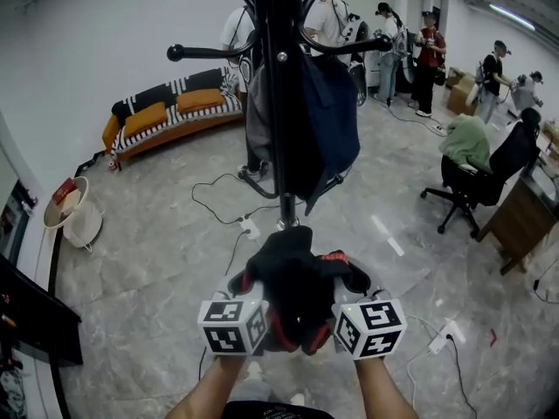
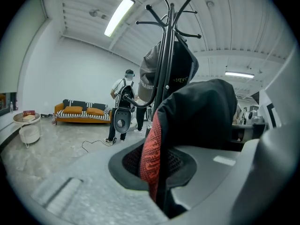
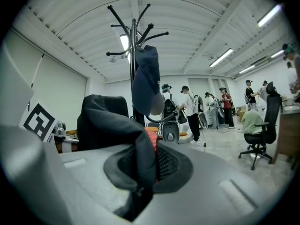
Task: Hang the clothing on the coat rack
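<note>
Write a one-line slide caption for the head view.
The left gripper and right gripper, shut on a black garment with red trim, hold it before a coat rack already bearing dark clothing.

We see a black garment [image 1: 297, 291] with a red knitted trim that carries a darker pattern. The coat rack [image 1: 278, 103] is black, and on it we make out a navy garment [image 1: 336, 120] and a grey garment [image 1: 256, 120]. The marker cubes [image 1: 234, 326] are white with black squares. The floor [image 1: 157, 251] is grey marbled tile. The sofa [image 1: 175, 112] is orange with black-and-white stripes.
</note>
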